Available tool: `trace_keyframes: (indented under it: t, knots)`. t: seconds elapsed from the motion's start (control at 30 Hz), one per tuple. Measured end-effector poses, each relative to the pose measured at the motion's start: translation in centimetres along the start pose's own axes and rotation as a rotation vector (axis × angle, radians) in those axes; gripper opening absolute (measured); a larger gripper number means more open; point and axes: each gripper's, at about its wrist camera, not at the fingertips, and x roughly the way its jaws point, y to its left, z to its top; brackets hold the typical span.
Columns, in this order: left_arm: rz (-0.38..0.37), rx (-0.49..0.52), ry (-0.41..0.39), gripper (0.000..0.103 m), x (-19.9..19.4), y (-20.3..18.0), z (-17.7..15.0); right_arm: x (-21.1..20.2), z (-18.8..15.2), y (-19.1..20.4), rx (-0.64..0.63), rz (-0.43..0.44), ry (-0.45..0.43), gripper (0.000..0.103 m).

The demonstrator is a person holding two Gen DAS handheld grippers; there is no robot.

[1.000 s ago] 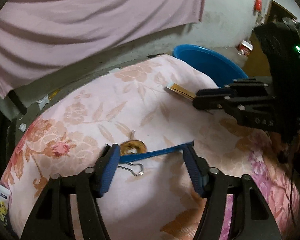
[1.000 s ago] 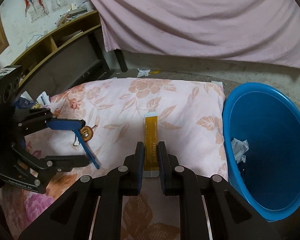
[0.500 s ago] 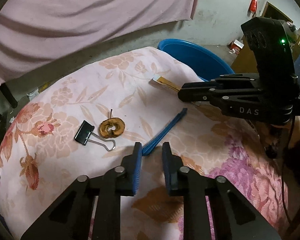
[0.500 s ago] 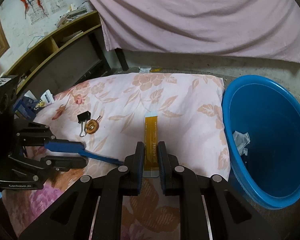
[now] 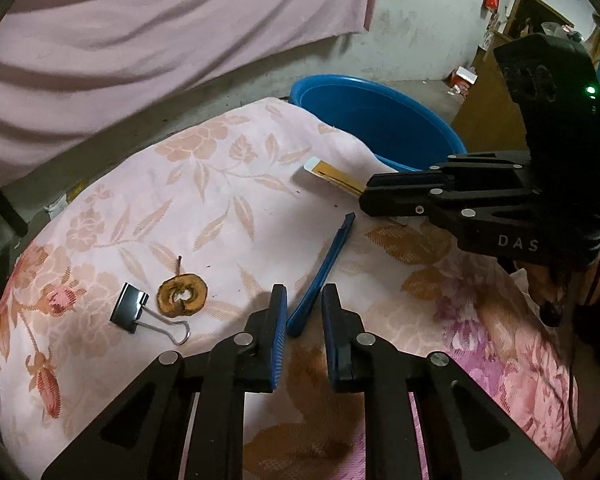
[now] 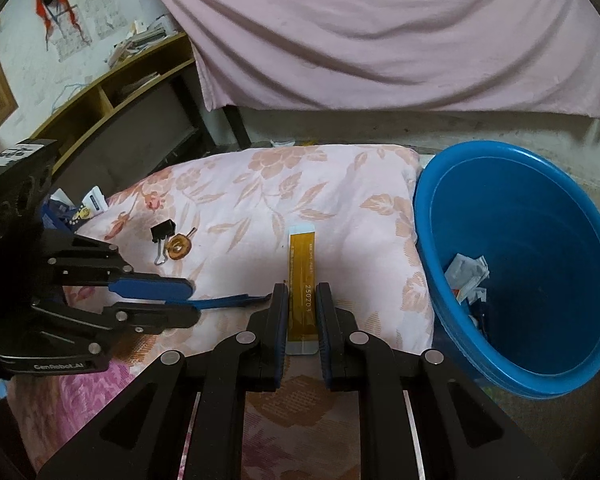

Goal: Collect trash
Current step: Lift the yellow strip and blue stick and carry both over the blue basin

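Crumpled wrappers (image 6: 470, 276) in blue basin (image 6: 540, 384)

The right gripper (image 5: 364, 196) hides the near end of the strip (image 5: 332, 174). The trash (image 6: 468, 280) in the tub (image 6: 520, 384) is too crumpled to identify.

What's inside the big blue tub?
In the blue tub, crumpled paper scraps lie against its near-left wall. The rest of the visible inside is bare blue plastic. The near rim hides part of the bottom, so more may lie there.
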Motion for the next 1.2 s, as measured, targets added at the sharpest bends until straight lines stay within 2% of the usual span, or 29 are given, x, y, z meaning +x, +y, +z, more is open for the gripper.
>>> trace_keyframes:
  t: [0.1,0.27,0.37,0.47,0.6,0.67,0.8,1.0,1.2]
  knots:
    - [0.003,-0.025,0.002,0.005,-0.2,0.0,0.0,-0.1,-0.1,-0.1,0.007,0.004,-0.009,0.012]
    - [0.022,-0.103,-0.055,0.005,-1.1,-0.4,-1.0,-1.1,-0.5,0.1,0.015,-0.002,-0.047,0.012]
    - [0.026,-0.16,-0.131,0.005,-2.8,-0.4,-1.2,-2.2,-0.7,0.4,0.02,0.008,-0.091,0.012]
    - [0.039,-0.215,-0.254,0.005,-5.5,-0.5,-1.0,-4.2,-0.6,1.0,0.016,0.019,-0.181,0.012]
    - [0.071,-0.236,-0.458,0.005,-9.6,-1.4,-0.1,-8.4,0.3,2.2,-0.018,0.005,-0.39,0.012]
    - [0.09,-0.229,-0.576,0.005,-11.8,-2.3,0.4,-10.7,0.9,2.9,-0.041,-0.014,-0.495,0.012]
    - [0.113,-0.185,-0.756,0.005,-15.3,-4.2,1.3,-15.2,2.0,3.8,-0.089,-0.065,-0.674,0.012]
    - [0.151,-0.113,-0.953,0.005,-18.9,-7.3,2.3,-19.4,2.4,3.8,-0.119,-0.136,-0.829,0.012]
    - [0.172,-0.05,-1.052,0.005,-19.4,-10.5,3.6,-22.0,1.5,3.4,-0.142,-0.222,-0.956,0.012]
